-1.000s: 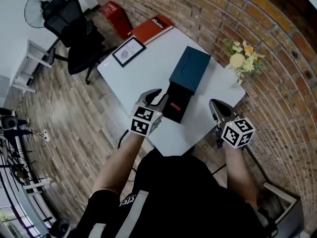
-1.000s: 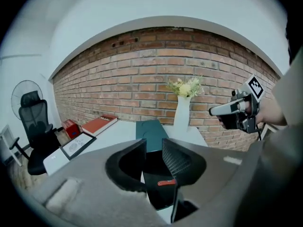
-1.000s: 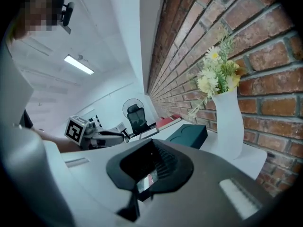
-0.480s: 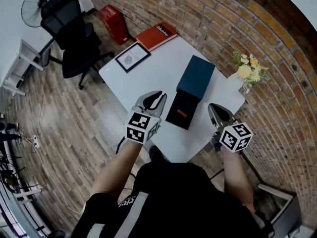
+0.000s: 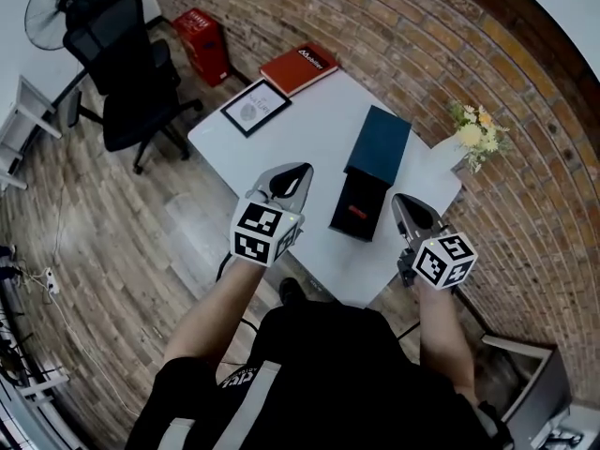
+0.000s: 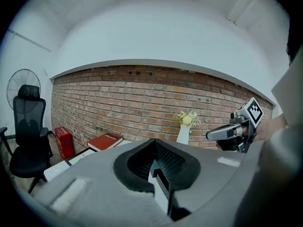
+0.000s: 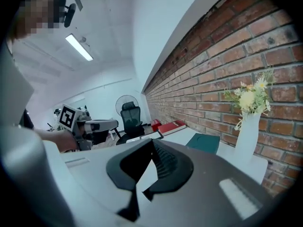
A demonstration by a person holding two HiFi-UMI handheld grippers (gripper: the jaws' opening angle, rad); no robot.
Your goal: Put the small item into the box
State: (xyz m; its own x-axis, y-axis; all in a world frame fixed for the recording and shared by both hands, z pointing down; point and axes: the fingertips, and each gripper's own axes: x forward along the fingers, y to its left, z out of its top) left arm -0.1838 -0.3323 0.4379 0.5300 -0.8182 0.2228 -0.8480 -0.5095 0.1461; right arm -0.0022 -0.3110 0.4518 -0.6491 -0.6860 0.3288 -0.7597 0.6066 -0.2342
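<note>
With jaws pressed together on nothing, the left hand-held gripper and the right hand-held gripper hover either side of the open black box on the white bench, the small red item lying inside it.

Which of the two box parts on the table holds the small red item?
The black part, the darker one; the teal part beyond it shows only a plain top.

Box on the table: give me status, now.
Left hand-held gripper shut, empty. Right hand-held gripper shut, empty. Small red item lies inside open black box. Nothing in the way.
</note>
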